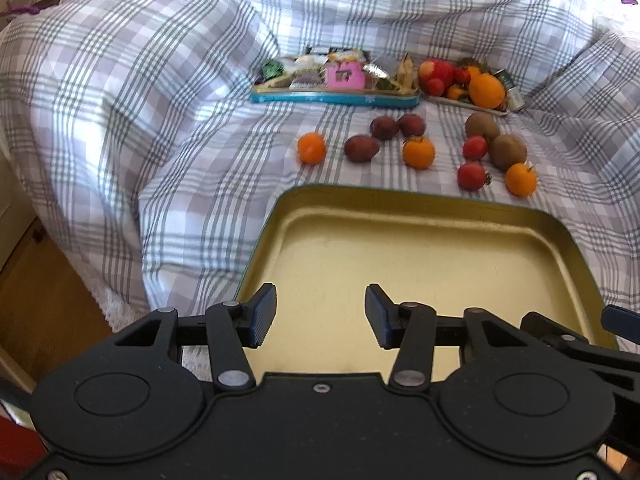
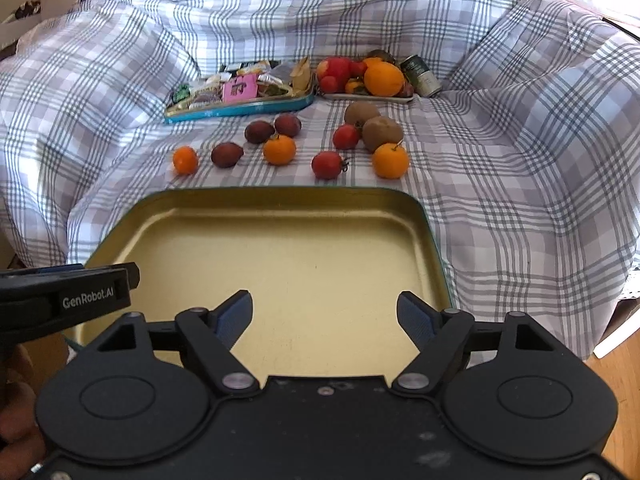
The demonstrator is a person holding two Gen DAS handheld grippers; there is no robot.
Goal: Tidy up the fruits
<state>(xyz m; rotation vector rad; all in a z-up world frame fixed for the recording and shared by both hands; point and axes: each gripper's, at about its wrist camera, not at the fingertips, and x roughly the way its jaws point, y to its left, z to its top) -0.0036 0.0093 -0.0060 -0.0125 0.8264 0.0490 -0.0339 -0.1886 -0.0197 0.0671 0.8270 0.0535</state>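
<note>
- A shallow gold-lined metal tray with a teal rim (image 1: 420, 248) is seen lying bare on a grey-and-white checked cloth (image 1: 120, 120), filling the foreground of both wrist views.
- The left gripper (image 1: 320, 314) is held over the tray's near left corner, its jaws spread apart with nothing between the ribbed pads.
- The right gripper (image 2: 325, 318) is held over the tray's near right part, its jaws spread wider, also with nothing between them.
- Loose fruit is scattered on the cloth at twelve o'clock, just past the tray's far rim: three small orange tangerines (image 2: 279, 149), three dark purple plums (image 2: 227, 154), two red tomatoes (image 2: 327, 165) and two brown kiwis (image 2: 382, 132).
- A strip of open cloth is left between the far rim and the nearest fruit.
- Farther out, at eleven o'clock in the right wrist view, a teal tin of wrapped snacks (image 2: 240, 92) is seen; a white plate piled with red and orange fruit (image 2: 360, 76) sits touching its right end.
- A small tin can (image 2: 422, 76) lies tipped at one o'clock beside the plate.
- Wooden floor (image 1: 44, 312) is shown beyond the cloth's left edge.
</note>
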